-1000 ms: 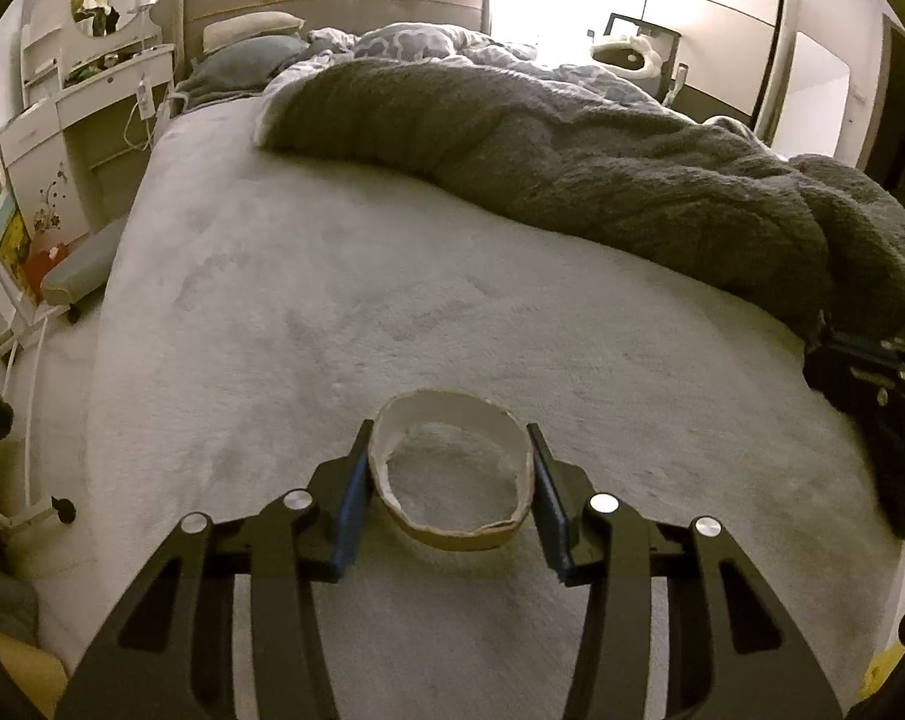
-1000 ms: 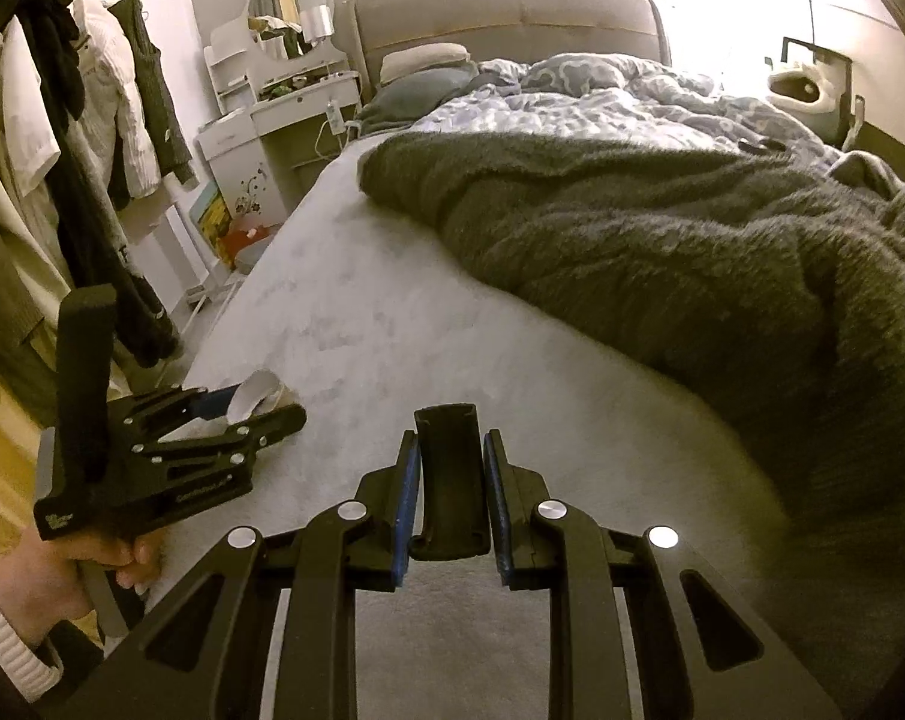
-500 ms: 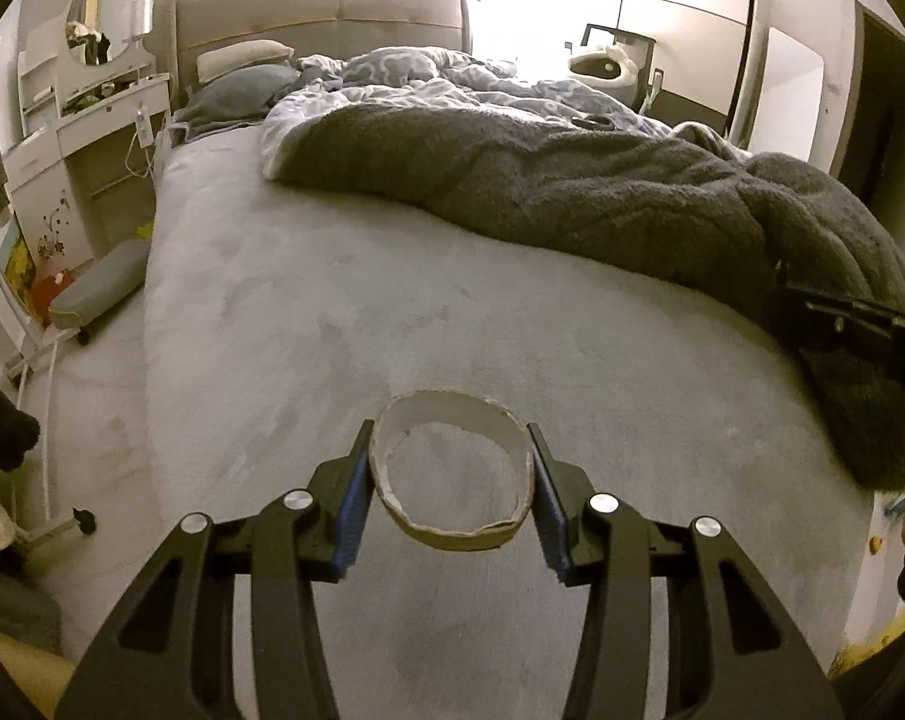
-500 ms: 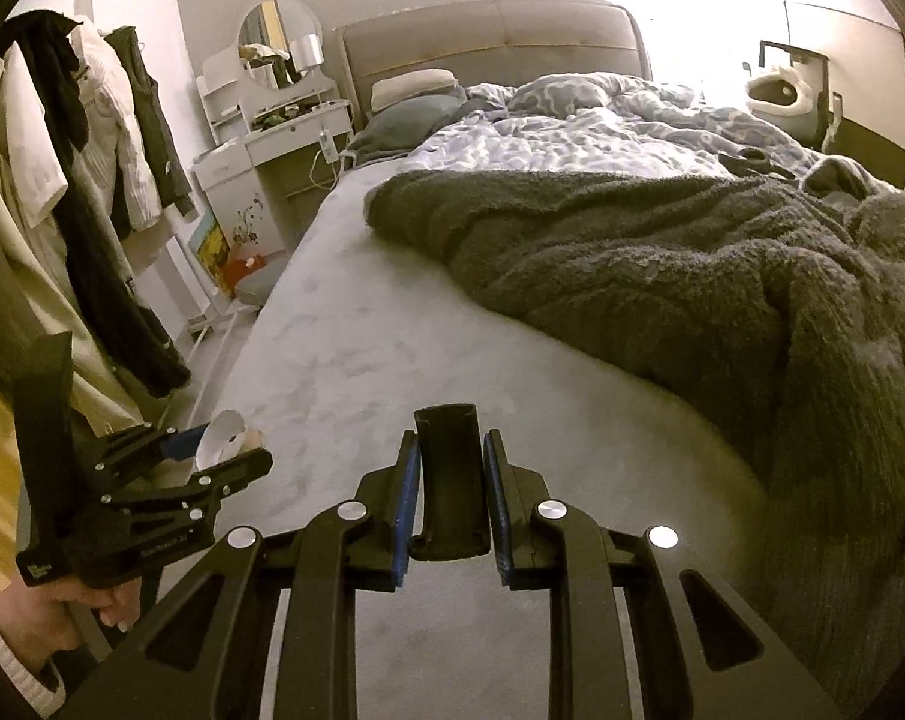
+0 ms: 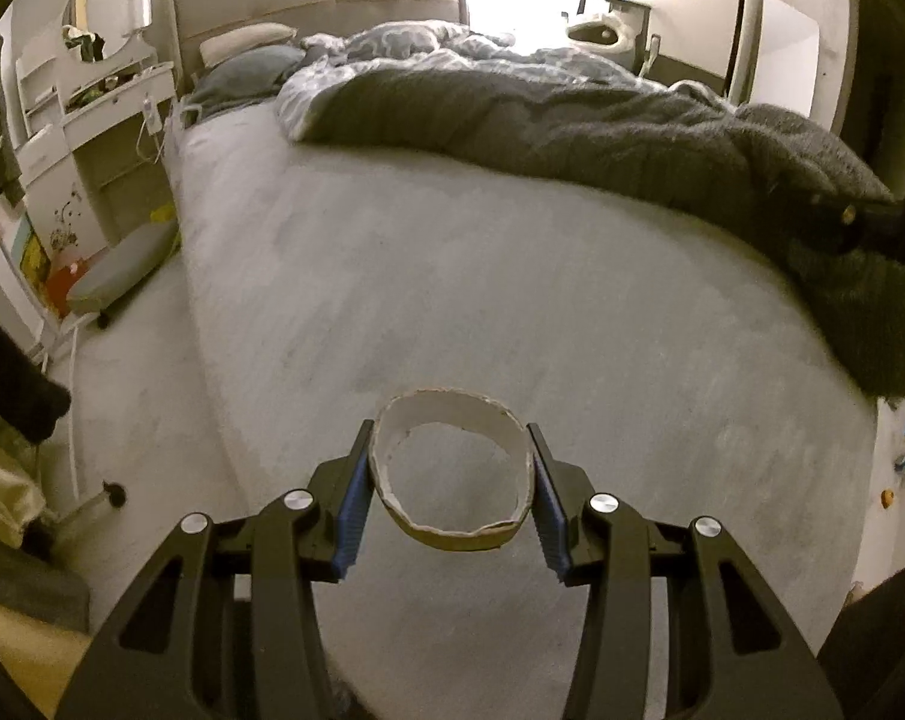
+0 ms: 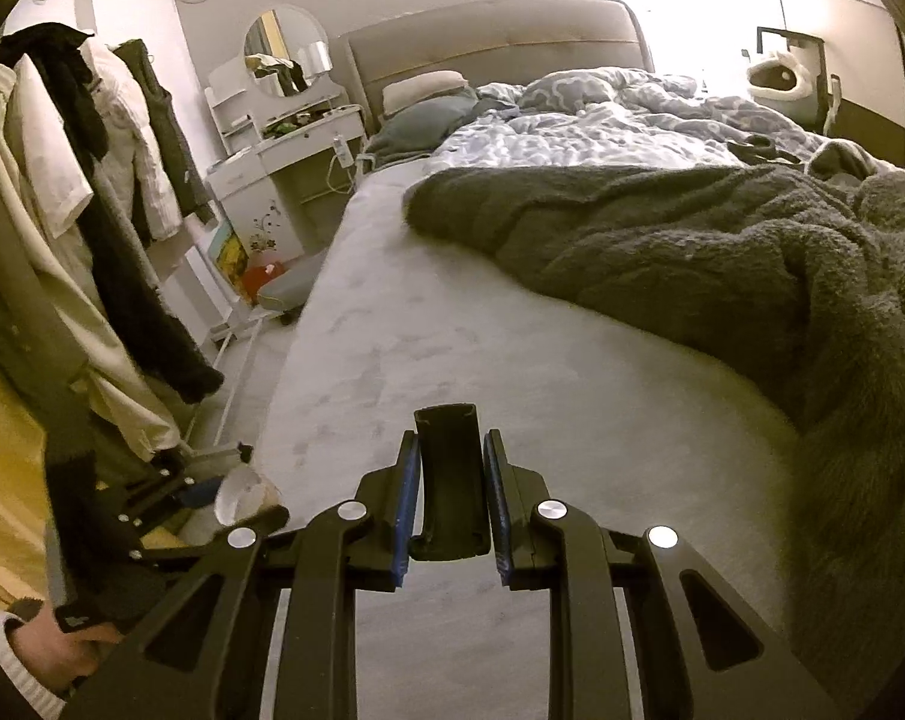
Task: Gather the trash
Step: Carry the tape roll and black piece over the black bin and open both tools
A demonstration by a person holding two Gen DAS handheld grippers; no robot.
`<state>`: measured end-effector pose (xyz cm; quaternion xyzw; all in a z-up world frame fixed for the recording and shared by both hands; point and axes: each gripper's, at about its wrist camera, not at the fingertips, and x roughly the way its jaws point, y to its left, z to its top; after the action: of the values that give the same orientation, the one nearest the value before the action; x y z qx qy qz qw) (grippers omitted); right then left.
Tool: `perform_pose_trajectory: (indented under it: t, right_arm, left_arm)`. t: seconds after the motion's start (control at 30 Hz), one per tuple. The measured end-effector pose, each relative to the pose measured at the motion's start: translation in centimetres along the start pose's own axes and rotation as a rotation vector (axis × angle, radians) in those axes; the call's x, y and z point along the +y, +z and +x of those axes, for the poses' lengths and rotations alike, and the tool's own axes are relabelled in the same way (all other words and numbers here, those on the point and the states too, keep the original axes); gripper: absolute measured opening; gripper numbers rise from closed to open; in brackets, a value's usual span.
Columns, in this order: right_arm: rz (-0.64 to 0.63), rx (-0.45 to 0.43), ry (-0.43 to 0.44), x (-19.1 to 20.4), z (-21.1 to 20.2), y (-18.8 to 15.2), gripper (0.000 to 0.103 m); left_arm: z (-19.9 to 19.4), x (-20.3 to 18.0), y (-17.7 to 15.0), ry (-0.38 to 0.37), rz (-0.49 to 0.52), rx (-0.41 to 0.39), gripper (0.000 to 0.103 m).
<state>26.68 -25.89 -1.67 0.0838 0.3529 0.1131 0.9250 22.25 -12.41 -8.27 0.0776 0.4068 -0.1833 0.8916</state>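
Two grippers, each clamped on a piece of trash above the foot of a bed. The left gripper [image 5: 449, 480] holds a short cardboard ring [image 5: 452, 474] by its outer wall, one blue pad pressed against each side, the ring's open hole facing the camera and the sheet showing through it. The right gripper [image 6: 450, 495] has its jaws drawn close together on a narrow dark plastic piece [image 6: 450, 483], which stands upright between the pads with its channelled face toward the lens.

Beneath both lies the bed's pale grey sheet [image 5: 452, 276], bare over the near half. Farther back a dark fleecy blanket [image 6: 722, 264] is rumpled across the right side, with a patterned blue-grey duvet [image 6: 602, 126] and pillows [image 6: 422, 87] beyond it against the padded headboard [image 6: 494, 42]. Left of the bed stand a white dressing table [image 6: 278, 180] with a round mirror [image 6: 284, 51], and nearer, a rack of hanging clothes [image 6: 92, 180]. A person's hand [image 6: 62, 651] grips the left tool's handle at the lower left of the right wrist view.
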Motion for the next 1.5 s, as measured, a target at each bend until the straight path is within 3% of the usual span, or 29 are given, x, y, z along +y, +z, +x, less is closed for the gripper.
perform_pose_trajectory:
  t: [0.6, 1.03, 1.23, 1.5]
  right_arm:
    - [-0.042, 0.046, 0.102, 9.9, -0.4, -3.6, 0.021]
    - [-0.098, 0.116, 0.173, 17.1, 3.8, -4.6, 0.022]
    - [-0.144, 0.15, 0.2, 20.2, 5.5, -5.3, 0.022]
    - [-0.176, 0.214, 0.204, 23.2, 8.3, -6.7, 0.022]
  left_arm:
    - [-1.2, 6.6, -8.5, 0.038, -0.177, 0.169, 0.05]
    - [-1.5, 13.7, -14.5, 0.107, -0.313, 0.312, 0.05]
    - [-1.7, 15.7, -16.9, 0.094, -0.374, 0.37, 0.051]
    - [-3.6, 17.8, -17.7, 0.121, -0.408, 0.343, 0.067]
